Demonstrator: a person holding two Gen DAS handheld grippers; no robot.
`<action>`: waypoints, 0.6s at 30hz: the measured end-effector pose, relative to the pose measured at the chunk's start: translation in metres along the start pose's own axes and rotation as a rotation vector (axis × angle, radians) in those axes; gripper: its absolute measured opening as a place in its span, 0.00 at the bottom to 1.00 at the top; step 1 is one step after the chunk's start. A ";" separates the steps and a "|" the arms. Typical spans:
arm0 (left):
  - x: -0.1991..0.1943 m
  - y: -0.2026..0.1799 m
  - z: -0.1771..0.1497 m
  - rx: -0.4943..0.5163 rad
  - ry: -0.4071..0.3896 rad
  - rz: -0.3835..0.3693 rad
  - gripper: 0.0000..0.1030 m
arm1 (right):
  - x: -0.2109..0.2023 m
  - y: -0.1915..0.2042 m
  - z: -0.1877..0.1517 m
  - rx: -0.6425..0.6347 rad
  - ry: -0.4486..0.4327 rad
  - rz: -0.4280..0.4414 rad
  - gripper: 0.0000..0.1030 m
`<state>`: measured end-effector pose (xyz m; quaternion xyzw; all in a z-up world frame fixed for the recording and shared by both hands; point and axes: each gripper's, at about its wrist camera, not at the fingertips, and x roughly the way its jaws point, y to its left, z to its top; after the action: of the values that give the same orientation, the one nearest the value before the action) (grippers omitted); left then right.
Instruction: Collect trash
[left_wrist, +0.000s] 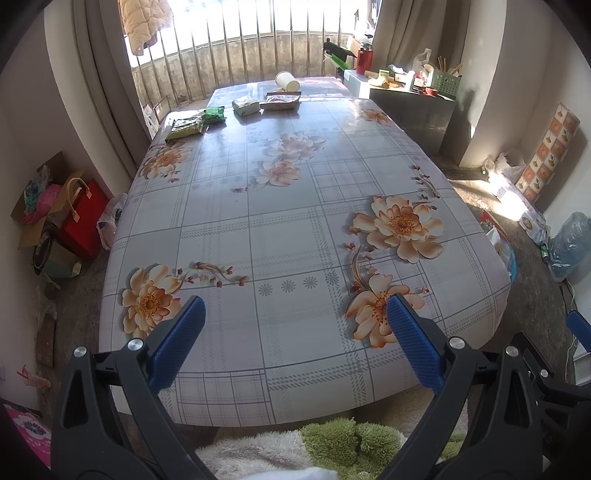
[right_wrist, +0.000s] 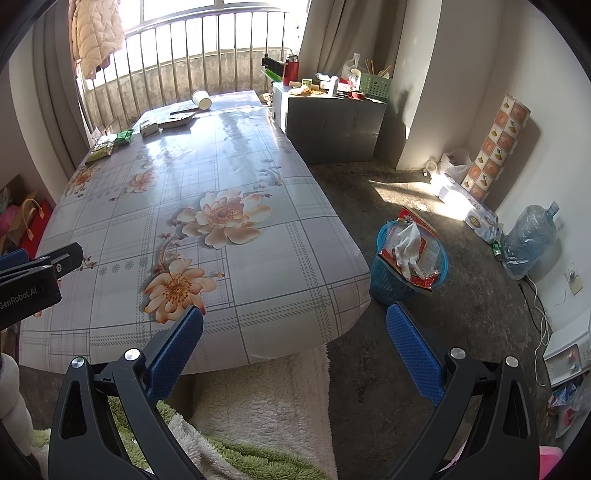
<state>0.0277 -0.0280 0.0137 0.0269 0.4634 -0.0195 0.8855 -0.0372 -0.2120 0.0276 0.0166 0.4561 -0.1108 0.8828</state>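
Left tongs (left_wrist: 295, 306) spread empty, right tongs (right_wrist: 295, 317) likewise, far wrappers (left_wrist: 186, 127) unreadable, basket (right_wrist: 384, 280) partly hidden.

On the table (left_wrist: 295, 221), toward twelve o'clock — four snack packets (left_wrist: 186, 127) and one paper cup (left_wrist: 287, 81); at three o'clock — one blue basket (right_wrist: 400, 280).
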 end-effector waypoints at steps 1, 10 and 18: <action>0.000 0.000 0.000 0.000 0.000 0.000 0.92 | 0.000 0.000 0.000 0.000 0.000 0.000 0.94; 0.000 0.000 0.000 0.000 0.000 0.000 0.92 | 0.000 0.002 0.002 0.000 -0.001 0.000 0.94; 0.000 0.001 0.001 0.000 -0.001 0.001 0.92 | -0.002 0.008 0.003 0.001 -0.005 -0.003 0.94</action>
<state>0.0286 -0.0274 0.0142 0.0271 0.4629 -0.0193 0.8858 -0.0342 -0.2045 0.0309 0.0161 0.4539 -0.1127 0.8838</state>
